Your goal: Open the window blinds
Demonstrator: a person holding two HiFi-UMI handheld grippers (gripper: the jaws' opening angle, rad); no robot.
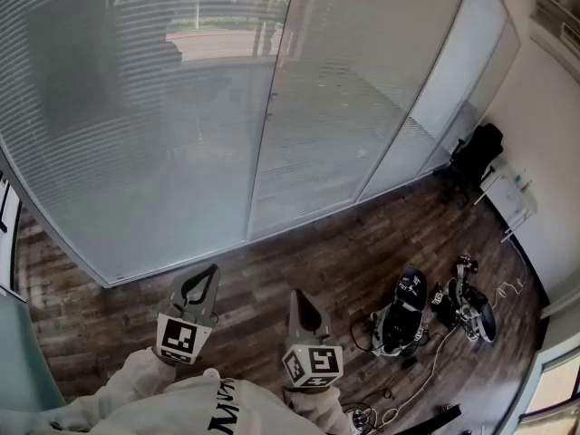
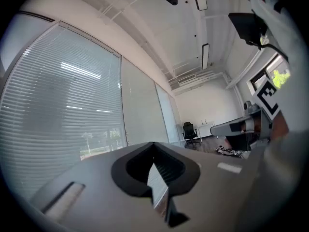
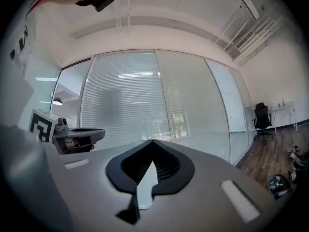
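The window blinds (image 1: 136,134) hang lowered over a long glass wall, their slats turned nearly flat, with a faint view of the outdoors through them. They also fill the left gripper view (image 2: 58,110) and the right gripper view (image 3: 125,100). My left gripper (image 1: 211,270) is held low in front of me, well short of the blinds, jaws shut on nothing (image 2: 153,144). Beside it, my right gripper (image 1: 299,295) also points at the blinds, shut and empty (image 3: 153,141). No cord or wand shows clearly.
A wooden floor (image 1: 308,261) runs between me and the glass. At the right lie a black bag (image 1: 403,306), cables and small gear (image 1: 467,306). A black office chair (image 1: 476,157) and a white desk (image 1: 507,198) stand in the far right corner.
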